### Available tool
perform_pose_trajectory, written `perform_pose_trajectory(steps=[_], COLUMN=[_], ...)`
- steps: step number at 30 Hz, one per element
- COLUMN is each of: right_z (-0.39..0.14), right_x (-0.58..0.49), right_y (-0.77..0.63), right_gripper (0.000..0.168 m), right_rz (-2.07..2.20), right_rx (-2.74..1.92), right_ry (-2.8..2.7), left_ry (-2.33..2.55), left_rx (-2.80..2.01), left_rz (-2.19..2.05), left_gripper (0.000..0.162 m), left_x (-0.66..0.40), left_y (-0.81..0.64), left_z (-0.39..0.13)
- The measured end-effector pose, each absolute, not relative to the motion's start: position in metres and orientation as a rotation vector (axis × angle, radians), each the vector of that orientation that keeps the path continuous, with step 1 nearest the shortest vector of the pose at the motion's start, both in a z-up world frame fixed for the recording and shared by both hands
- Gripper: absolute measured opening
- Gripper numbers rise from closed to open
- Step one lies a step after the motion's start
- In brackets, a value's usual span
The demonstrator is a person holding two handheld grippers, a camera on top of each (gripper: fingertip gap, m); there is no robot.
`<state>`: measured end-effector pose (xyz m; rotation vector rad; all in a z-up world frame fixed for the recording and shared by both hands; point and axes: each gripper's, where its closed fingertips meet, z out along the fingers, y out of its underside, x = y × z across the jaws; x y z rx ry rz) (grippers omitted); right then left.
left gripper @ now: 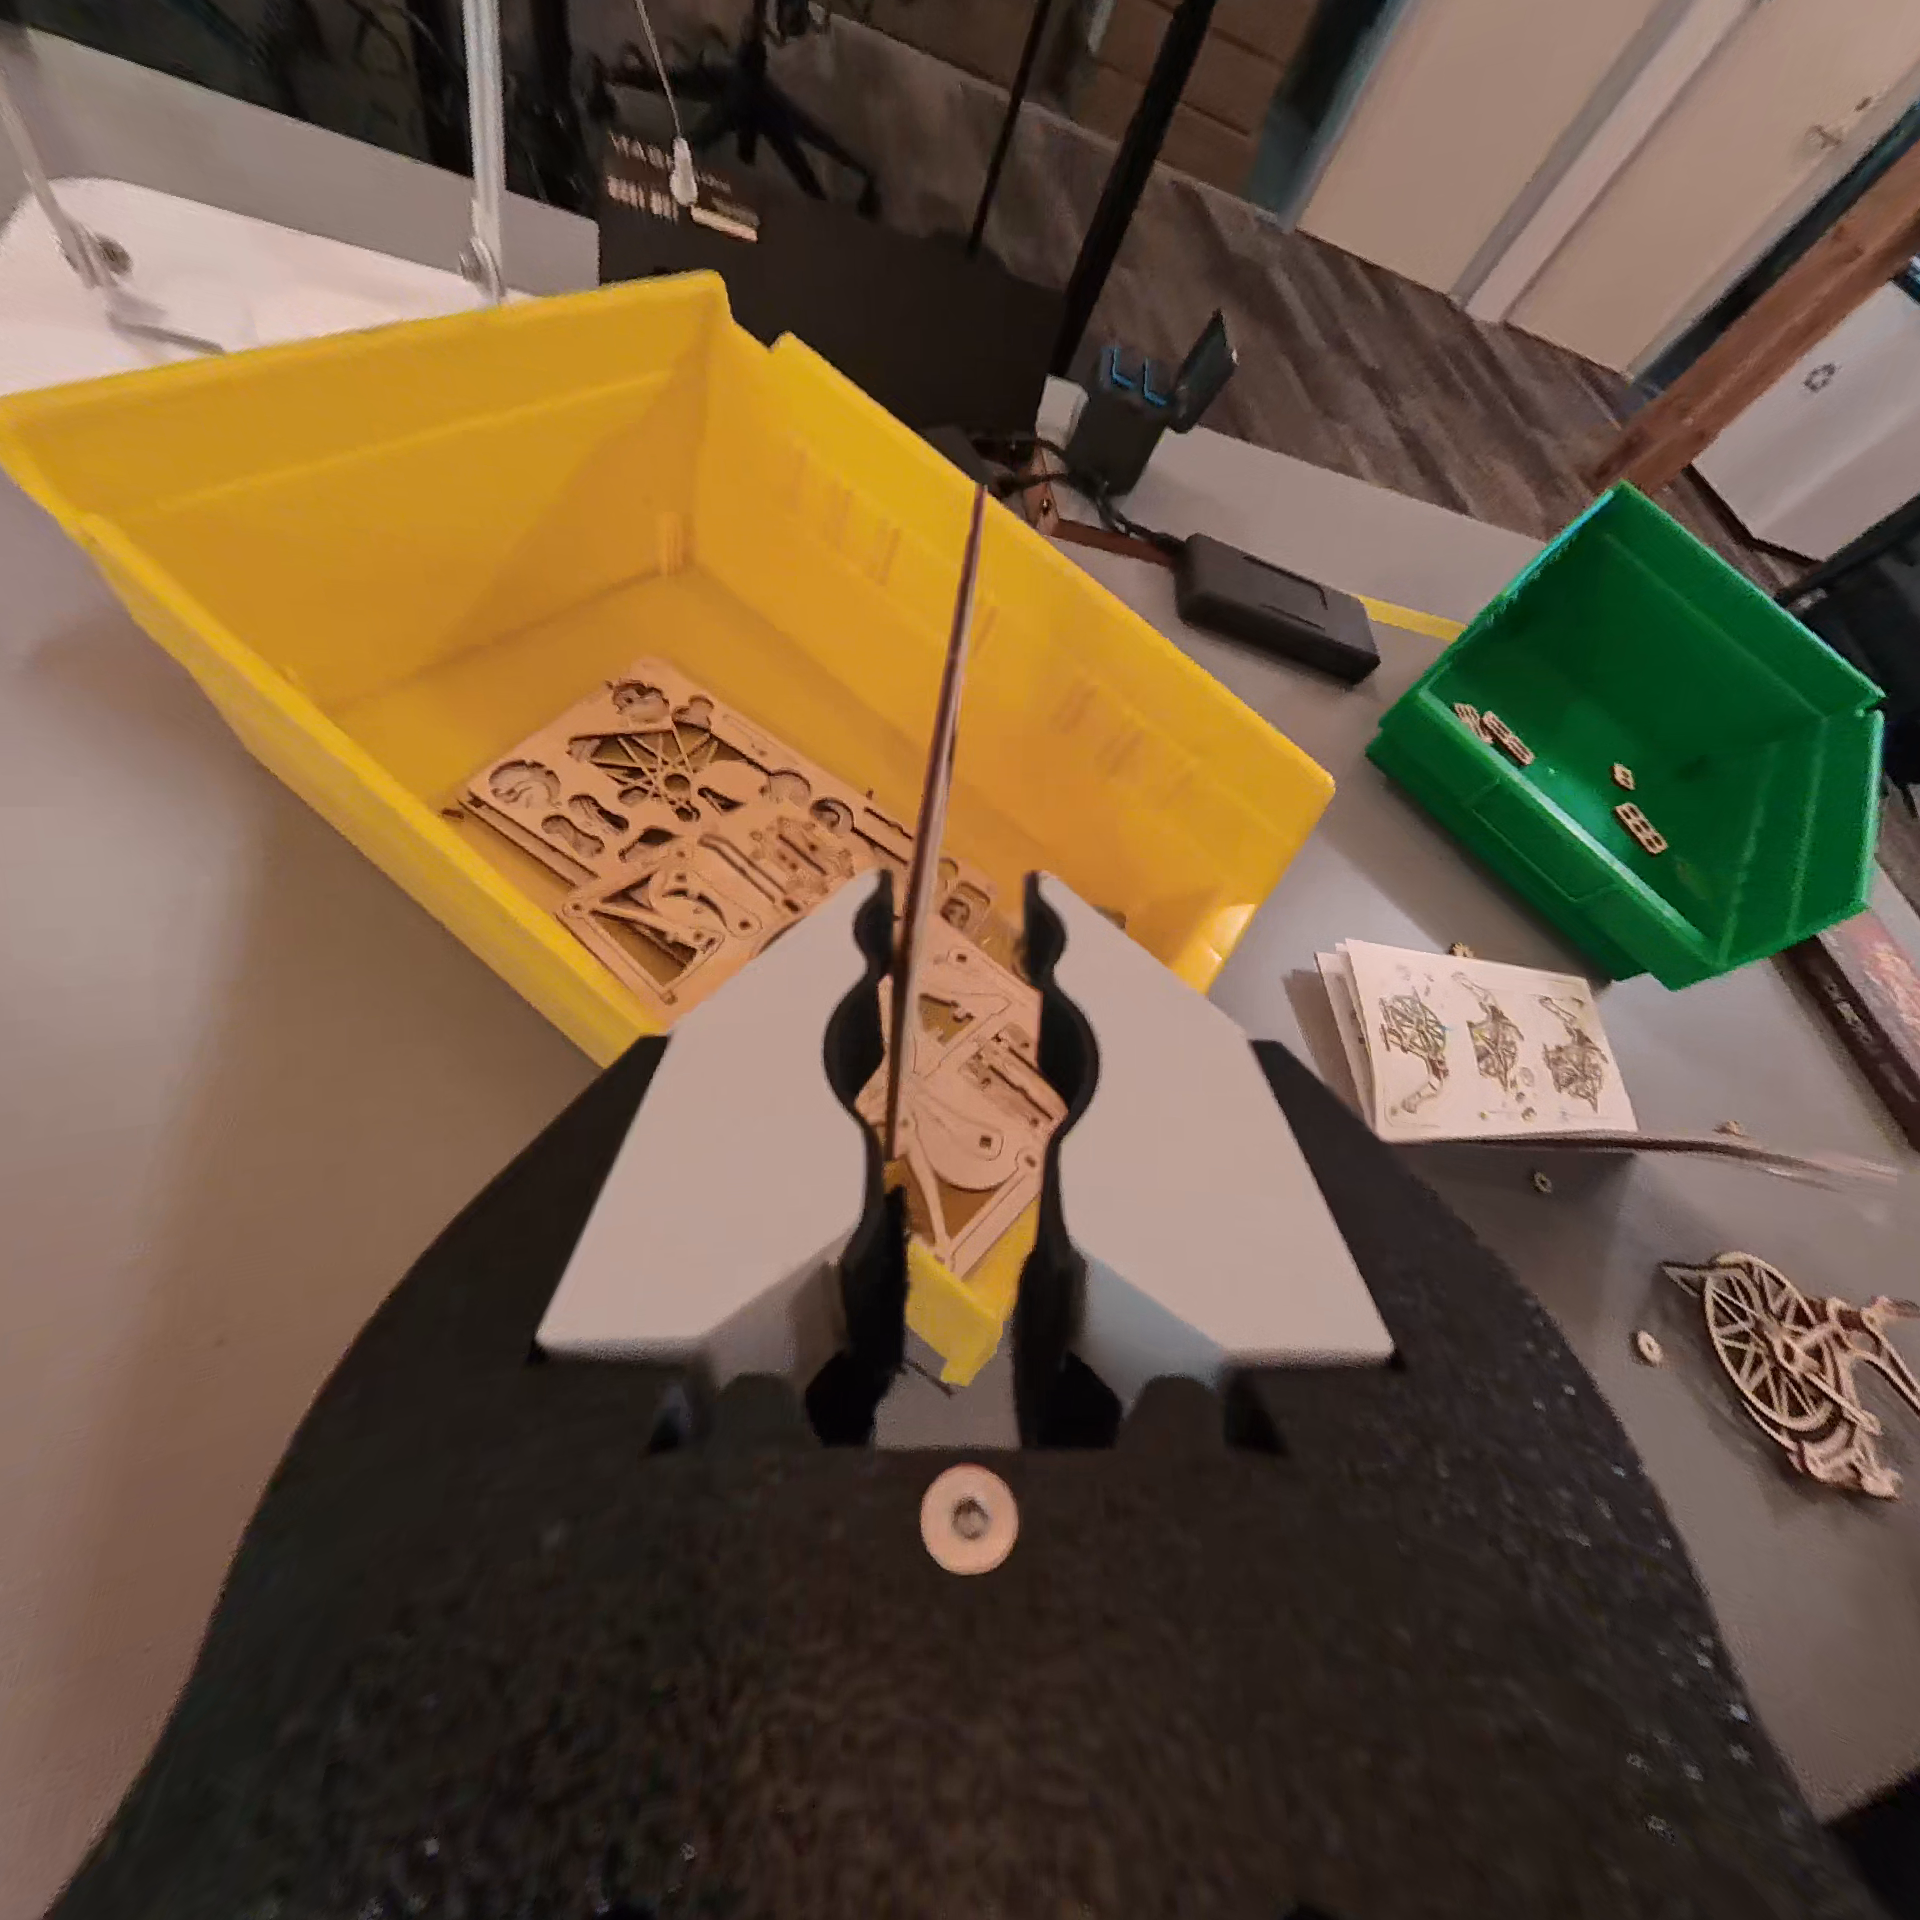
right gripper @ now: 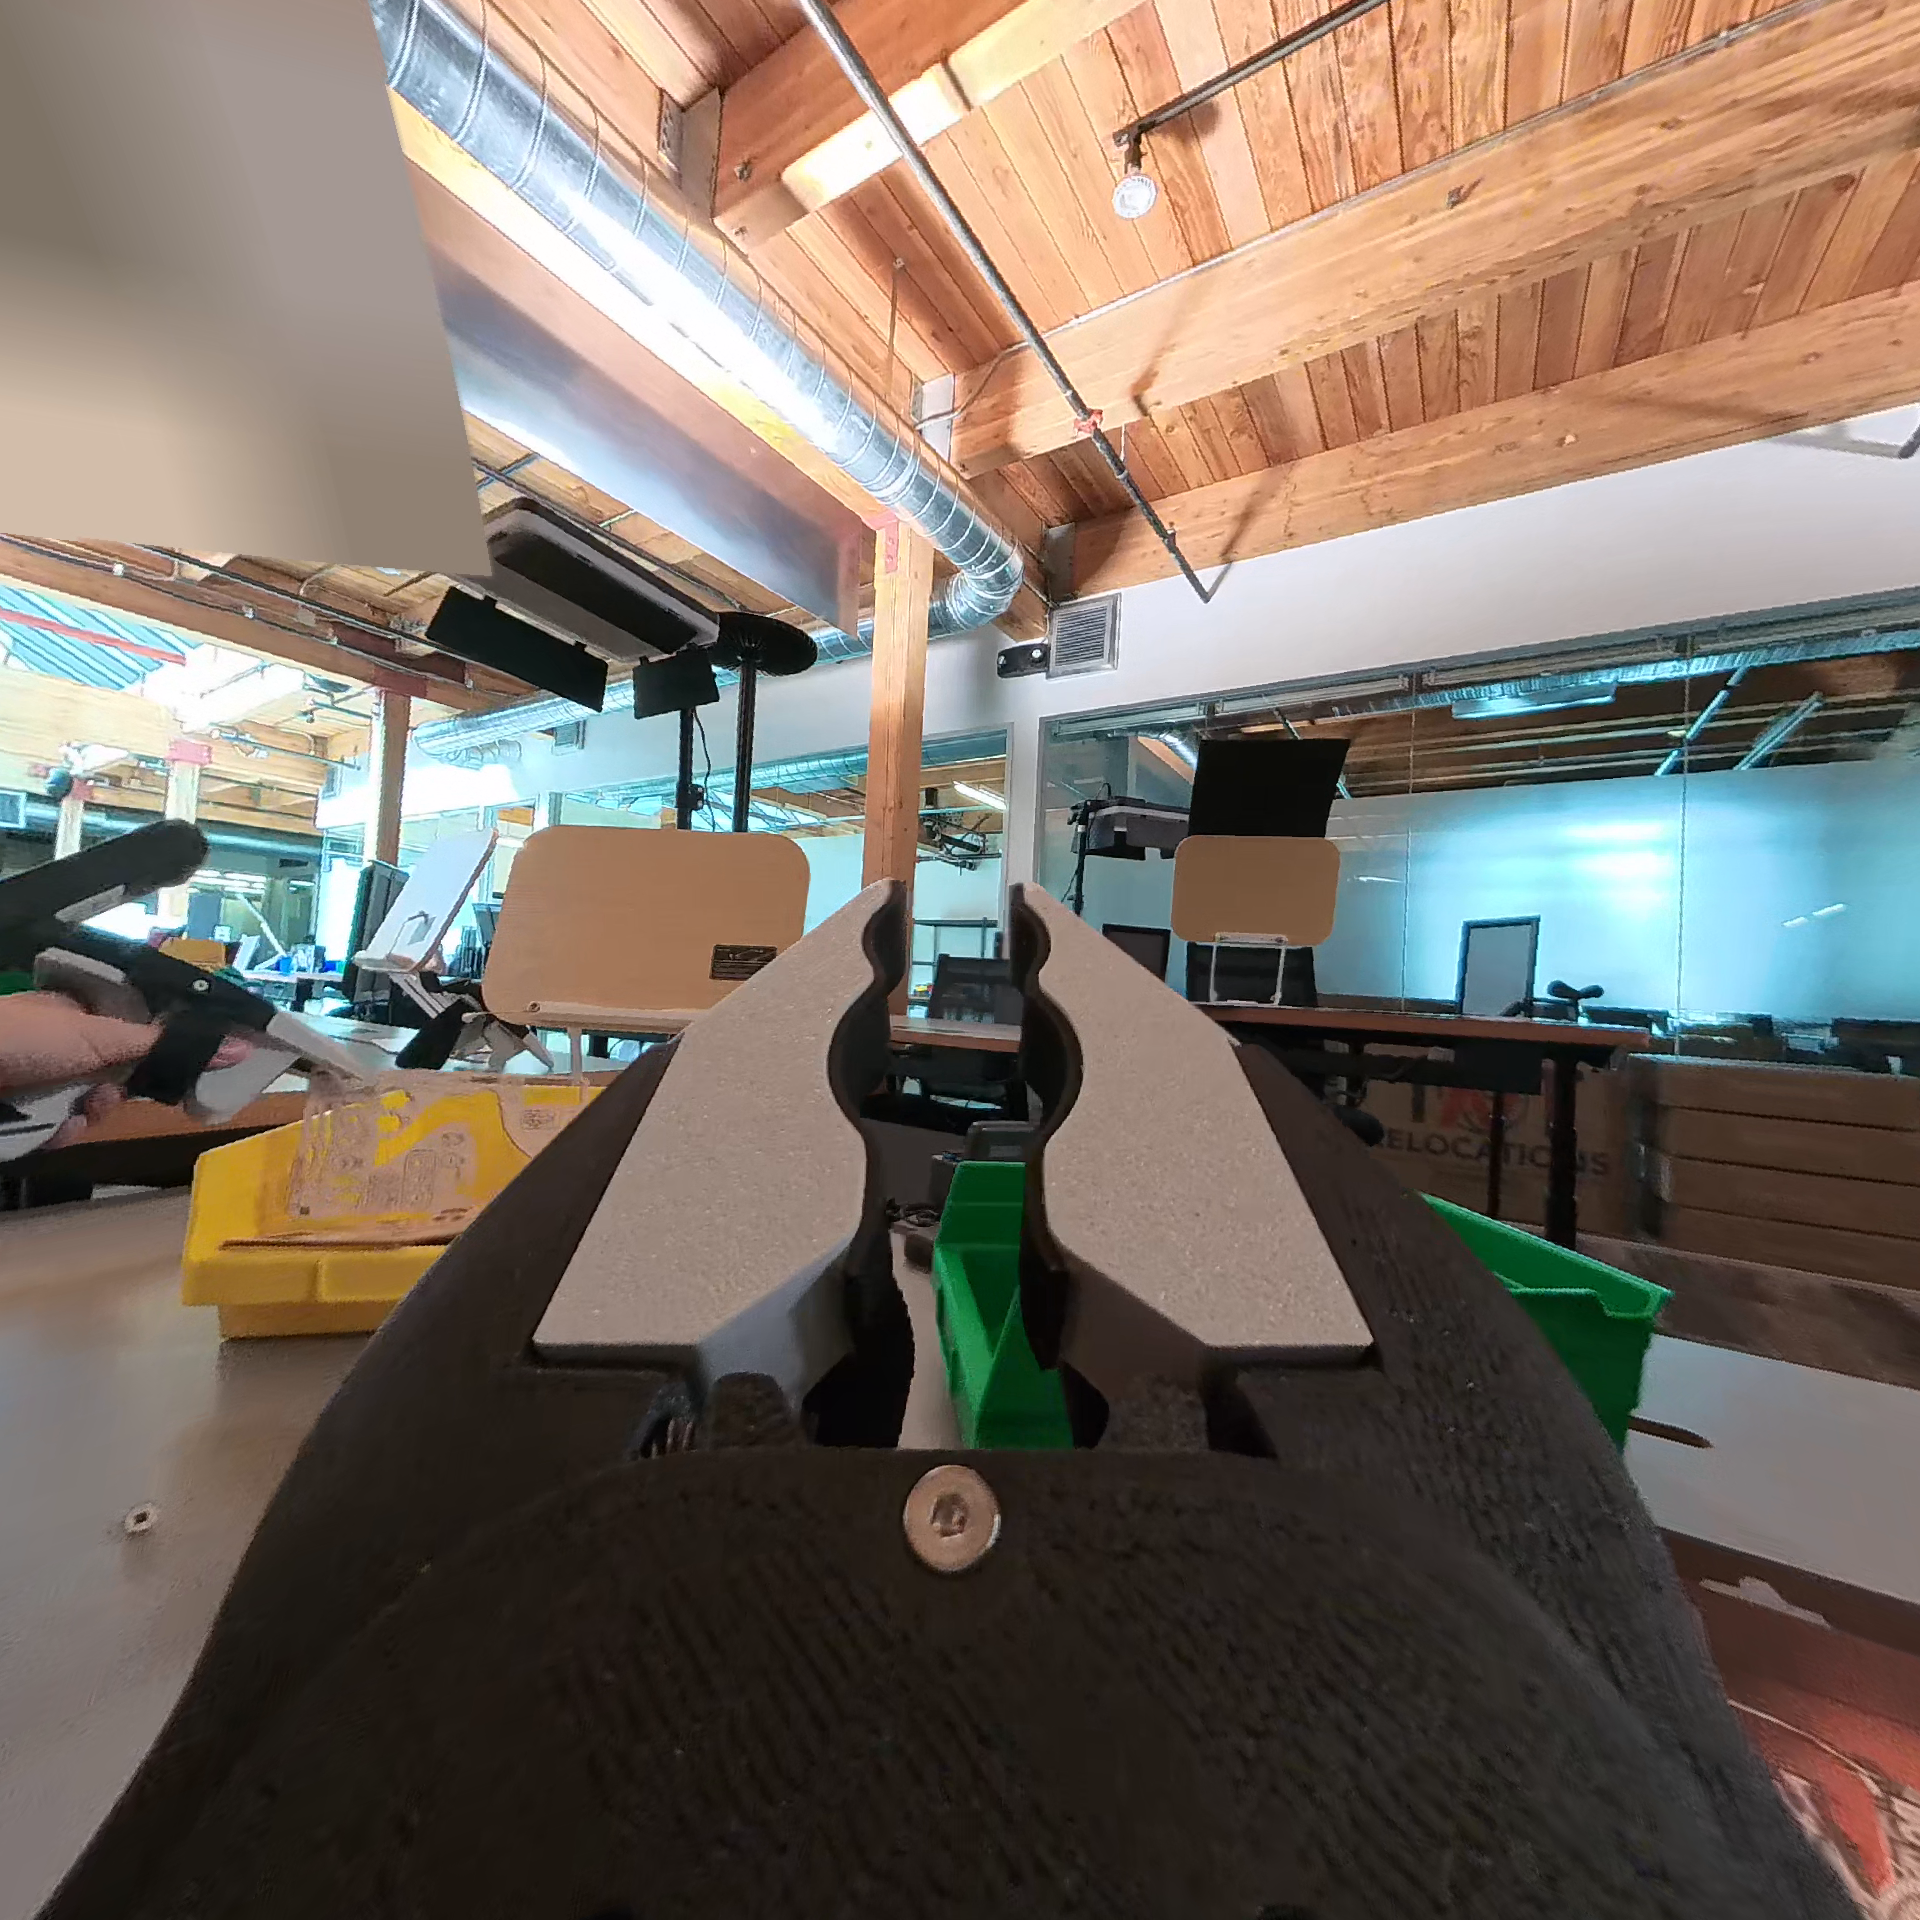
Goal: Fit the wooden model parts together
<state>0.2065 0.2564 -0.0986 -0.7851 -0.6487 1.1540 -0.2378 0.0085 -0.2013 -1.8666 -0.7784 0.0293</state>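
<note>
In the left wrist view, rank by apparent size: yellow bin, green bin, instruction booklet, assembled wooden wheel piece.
1. yellow bin
2. green bin
3. instruction booklet and assembled wooden wheel piece look similar; unranked.

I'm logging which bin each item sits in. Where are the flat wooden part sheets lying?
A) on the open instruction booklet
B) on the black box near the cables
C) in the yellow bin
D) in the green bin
C: the left wrist view shows the wooden part sheets lying flat on the floor of the yellow bin; the green bin holds only a few small pieces.
</note>
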Motion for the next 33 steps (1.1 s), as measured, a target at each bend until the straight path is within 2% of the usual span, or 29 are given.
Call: perform_pose_trajectory(steps=[1,8,11,15,18,20,23,28,33], right_z=[-0.098,-0.096,-0.095,-0.098,-0.102,-0.104,-0.104,-0.107,-0.111], right_x=[0.21,0.229,0.23,0.223,0.218,0.217,0.218,0.216,0.211], right_y=[0.258,0.271,0.276,0.284,0.293,0.298,0.304,0.314,0.319], right_gripper=[0.017,0.024,0.034,0.061,0.087,0.094,0.111,0.135,0.143], right_rz=[1.148,1.042,0.971,0.86,0.782,0.744,0.686,0.536,0.496], right_rx=[-0.784,-0.761,-0.759,-0.807,-0.859,-0.881,-0.897,-0.904,-0.908], right_ry=[-0.641,-0.555,-0.532,-0.533,-0.528,-0.524,-0.509,-0.52,-0.536], left_ry=[-0.77,-0.436,-0.28,-0.073,-0.025,-0.022,-0.049,-0.058,0.02], left_rx=[-1.841,-1.514,-1.369,-1.265,-1.246,-1.207,-1.06,-1.066,-1.152], left_rz=[0.058,0.452,0.694,0.925,0.925,0.895,0.791,0.698,0.64], left_gripper=[0.029,0.058,0.08,0.099,0.121,0.132,0.126,0.143,0.148], left_x=[-0.238,-0.188,-0.152,-0.109,-0.088,-0.08,-0.06,-0.055,-0.053], left_y=[0.009,-0.001,-0.007,0.003,0.018,0.02,0.001,-0.008,0.013], left_z=[-0.197,-0.135,-0.119,-0.115,-0.118,-0.118,-0.11,-0.139,-0.166])
